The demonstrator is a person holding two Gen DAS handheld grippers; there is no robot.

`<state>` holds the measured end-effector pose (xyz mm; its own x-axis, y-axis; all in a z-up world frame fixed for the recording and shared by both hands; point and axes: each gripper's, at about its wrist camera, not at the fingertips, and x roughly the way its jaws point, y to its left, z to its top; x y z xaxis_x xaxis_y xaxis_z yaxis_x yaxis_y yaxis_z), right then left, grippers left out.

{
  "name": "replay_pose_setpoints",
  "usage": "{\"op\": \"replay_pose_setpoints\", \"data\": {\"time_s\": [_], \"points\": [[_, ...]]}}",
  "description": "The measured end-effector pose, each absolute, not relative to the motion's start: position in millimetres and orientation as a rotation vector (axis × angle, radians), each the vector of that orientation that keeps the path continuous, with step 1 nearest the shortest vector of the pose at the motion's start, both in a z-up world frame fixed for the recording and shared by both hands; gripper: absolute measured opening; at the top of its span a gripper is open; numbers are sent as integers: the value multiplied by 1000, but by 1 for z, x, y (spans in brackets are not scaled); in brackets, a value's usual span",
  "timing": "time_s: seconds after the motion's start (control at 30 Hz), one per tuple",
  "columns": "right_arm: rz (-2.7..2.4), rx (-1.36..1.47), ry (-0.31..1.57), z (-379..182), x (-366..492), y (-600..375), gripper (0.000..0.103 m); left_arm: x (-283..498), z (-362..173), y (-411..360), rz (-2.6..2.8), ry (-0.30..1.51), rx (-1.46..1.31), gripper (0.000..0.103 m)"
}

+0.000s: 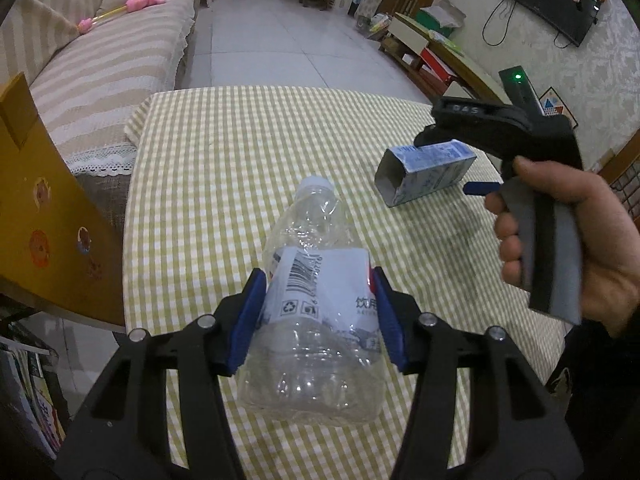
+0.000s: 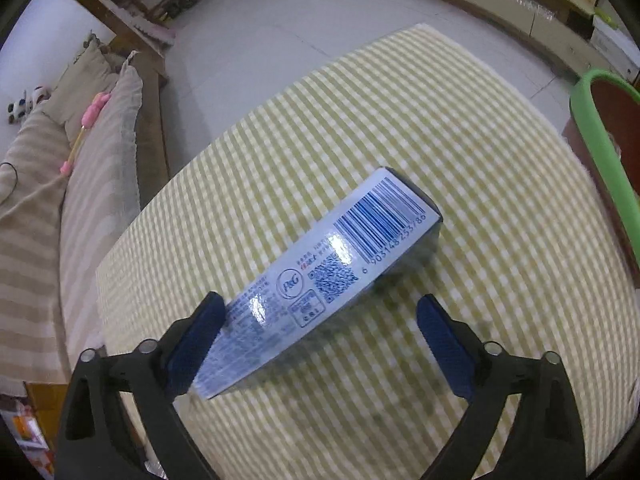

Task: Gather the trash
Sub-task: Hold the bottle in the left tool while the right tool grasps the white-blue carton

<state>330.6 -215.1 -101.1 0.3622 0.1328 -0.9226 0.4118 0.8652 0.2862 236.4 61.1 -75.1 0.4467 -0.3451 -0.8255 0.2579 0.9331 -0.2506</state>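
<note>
Clear bottle [image 1: 316, 300], blue-and-white carton [image 2: 320, 280], green-and-white checked tablecloth [image 1: 248, 152].

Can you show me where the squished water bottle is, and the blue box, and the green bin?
water bottle [image 1: 316, 280], left wrist view, on its white label.
blue box [image 2: 320, 276], right wrist view, on its printed top face.
green bin [image 2: 600, 136], right wrist view, on its green rim.

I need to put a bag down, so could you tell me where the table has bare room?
The far half of the table, beyond the bottle's cap toward the sofa, is bare. The near right is crowded: the box with the right gripper around it.
</note>
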Motion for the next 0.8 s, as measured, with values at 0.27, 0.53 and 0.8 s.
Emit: {"op": "replay_pose_setpoints", "data": {"time_s": [0.27,0.53,0.8], "points": [[-175,518,1237,-107,353,-205,94,236,-73,62,-379,1030,-119,51],[-166,473,1254,-111,356,-184,93,233,-72,61,-382,1027,-130,51],[-133,498,1278,-122,361,-181,93,232,-74,60,-391,1030,-145,51]]}}
